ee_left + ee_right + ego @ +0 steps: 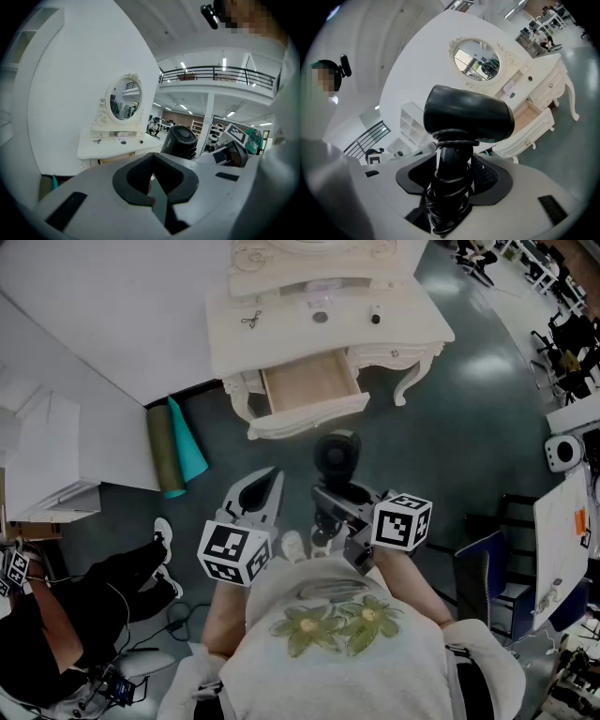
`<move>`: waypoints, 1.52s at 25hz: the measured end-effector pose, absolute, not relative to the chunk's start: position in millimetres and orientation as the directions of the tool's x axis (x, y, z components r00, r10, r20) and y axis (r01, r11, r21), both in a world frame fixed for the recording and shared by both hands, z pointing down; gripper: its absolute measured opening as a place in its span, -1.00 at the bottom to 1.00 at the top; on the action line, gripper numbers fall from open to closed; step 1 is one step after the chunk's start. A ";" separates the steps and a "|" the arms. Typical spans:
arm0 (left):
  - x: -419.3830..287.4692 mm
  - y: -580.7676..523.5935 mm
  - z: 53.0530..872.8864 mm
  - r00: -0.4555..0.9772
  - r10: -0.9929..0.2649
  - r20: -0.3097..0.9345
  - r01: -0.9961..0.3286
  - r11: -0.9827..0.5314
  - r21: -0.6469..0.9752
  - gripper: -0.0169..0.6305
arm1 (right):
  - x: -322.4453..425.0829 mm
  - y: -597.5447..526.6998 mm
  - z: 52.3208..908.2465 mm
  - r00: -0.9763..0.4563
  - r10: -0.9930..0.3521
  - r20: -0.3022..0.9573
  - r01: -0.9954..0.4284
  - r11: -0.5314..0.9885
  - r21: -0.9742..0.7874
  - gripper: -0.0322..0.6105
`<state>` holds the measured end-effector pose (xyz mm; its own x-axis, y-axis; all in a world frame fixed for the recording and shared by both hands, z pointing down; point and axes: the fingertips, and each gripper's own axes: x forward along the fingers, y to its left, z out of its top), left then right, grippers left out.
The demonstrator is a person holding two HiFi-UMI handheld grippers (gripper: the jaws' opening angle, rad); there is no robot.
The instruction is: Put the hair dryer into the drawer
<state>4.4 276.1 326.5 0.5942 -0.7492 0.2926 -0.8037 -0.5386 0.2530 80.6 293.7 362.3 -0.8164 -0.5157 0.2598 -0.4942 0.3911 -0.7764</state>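
The black hair dryer (336,454) stands upright in my right gripper (330,505), which is shut on its handle; the cord is coiled round that handle. In the right gripper view the dryer's barrel (468,115) fills the middle, with the handle pinched between the dark pads (487,176). My left gripper (263,491) hovers beside it on the left, shut and empty, its tips meeting in the left gripper view (152,176). Ahead, the white dressing table (281,324) has its wooden drawer (309,385) pulled out; the open drawer (534,117) also shows past the dryer.
Olive and teal rolled mats (178,451) lean against the wall left of the table. A seated person in black (56,615) is at lower left, a blue chair (487,577) at right. Scissors (250,320) and small items lie on the tabletop under an oval mirror (477,58).
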 end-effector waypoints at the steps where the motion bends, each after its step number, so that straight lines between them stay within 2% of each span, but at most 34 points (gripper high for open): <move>1: 5.0 275.8 326.4 0.593 -0.750 0.293 -0.805 -0.537 0.253 -0.92 | 81.4 293.5 362.2 -0.817 -0.514 0.261 -0.495 0.393 -0.775 -0.17; 15: 22.1 275.3 318.6 0.537 -0.796 0.278 -0.842 -0.486 0.234 -0.92 | 105.3 282.5 360.2 -0.852 -0.469 0.232 -0.466 0.476 -0.746 -0.17; 21: 27.3 271.6 327.7 0.525 -0.793 0.310 -0.850 -0.470 0.239 -0.92 | 111.0 268.5 360.2 -0.860 -0.456 0.229 -0.455 0.479 -0.751 -0.17; 38: -3.1 136.5 354.7 0.547 -0.769 0.330 -0.834 -0.469 0.290 -0.92 | 85.0 149.8 376.6 -0.858 -0.436 0.271 -0.477 0.484 -0.733 -0.17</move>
